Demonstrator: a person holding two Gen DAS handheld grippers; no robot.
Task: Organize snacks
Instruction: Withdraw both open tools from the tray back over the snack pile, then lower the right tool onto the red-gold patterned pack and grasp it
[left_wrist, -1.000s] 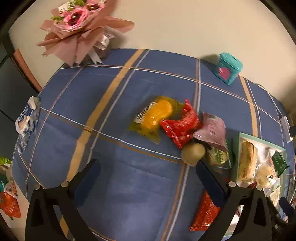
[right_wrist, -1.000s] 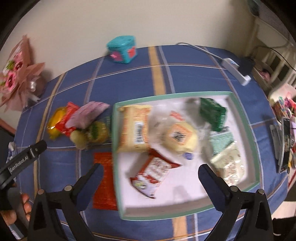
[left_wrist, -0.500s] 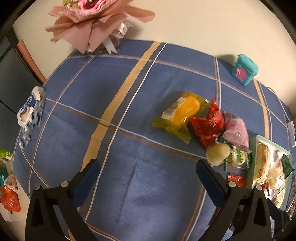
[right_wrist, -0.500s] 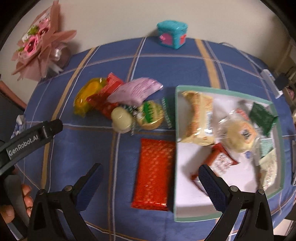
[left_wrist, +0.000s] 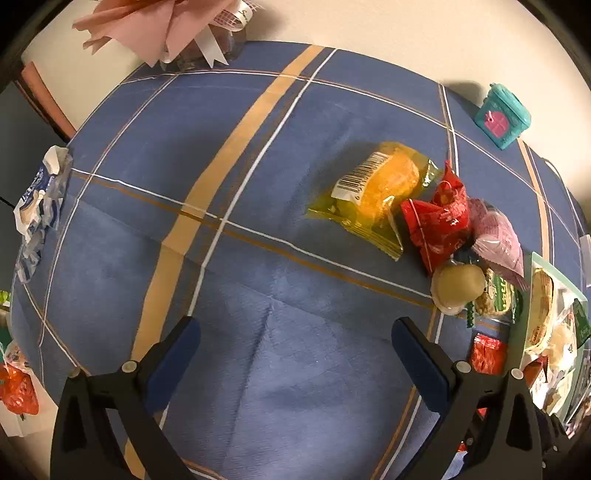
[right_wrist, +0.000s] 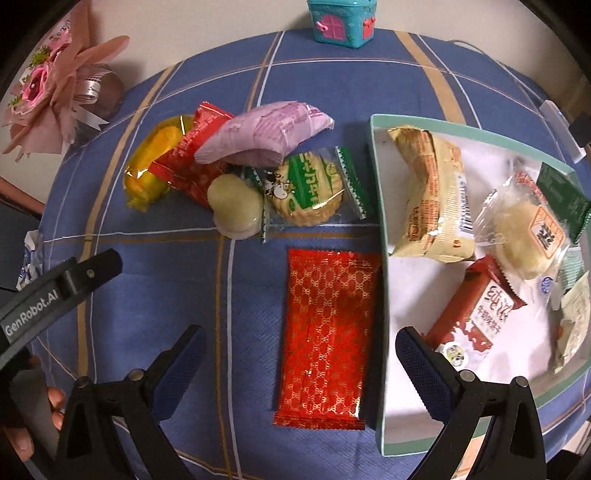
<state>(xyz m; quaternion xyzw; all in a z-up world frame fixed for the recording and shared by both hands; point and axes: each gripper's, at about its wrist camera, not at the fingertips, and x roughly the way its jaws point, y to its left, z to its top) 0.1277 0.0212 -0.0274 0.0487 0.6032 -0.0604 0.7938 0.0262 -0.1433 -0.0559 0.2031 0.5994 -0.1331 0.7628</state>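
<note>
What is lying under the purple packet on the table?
The purple packet rests on a red packet and overlaps the cookie wrapper's edge. Anything else beneath it is covered.
</note>
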